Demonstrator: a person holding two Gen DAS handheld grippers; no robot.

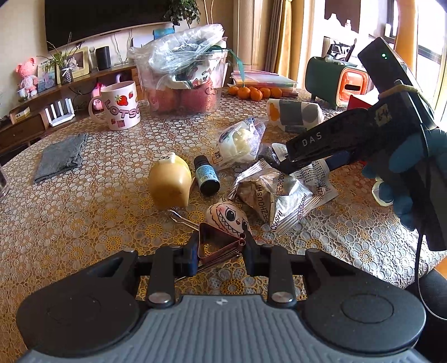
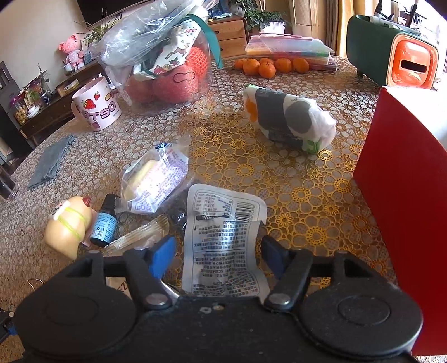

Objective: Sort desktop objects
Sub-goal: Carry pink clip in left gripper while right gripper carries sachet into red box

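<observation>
Left wrist: left gripper [image 1: 220,251] clamped on the copper binder clip [image 1: 220,245], near edge of table [image 1: 83,223]; next, carry it off (destination unseen). Right wrist: right gripper [image 2: 219,251] released, jaws straddling the white printed sachet [image 2: 223,240], near centre; closing on it looks next.

The place is a home living room. A dark television [image 1: 106,19] hangs at eleven o'clock above a low wooden cabinet [image 1: 30,123] with a pink plush bear [image 1: 27,76]; curtains [image 1: 282,36] hang at one o'clock behind the lace-covered table [image 1: 83,212].
</observation>
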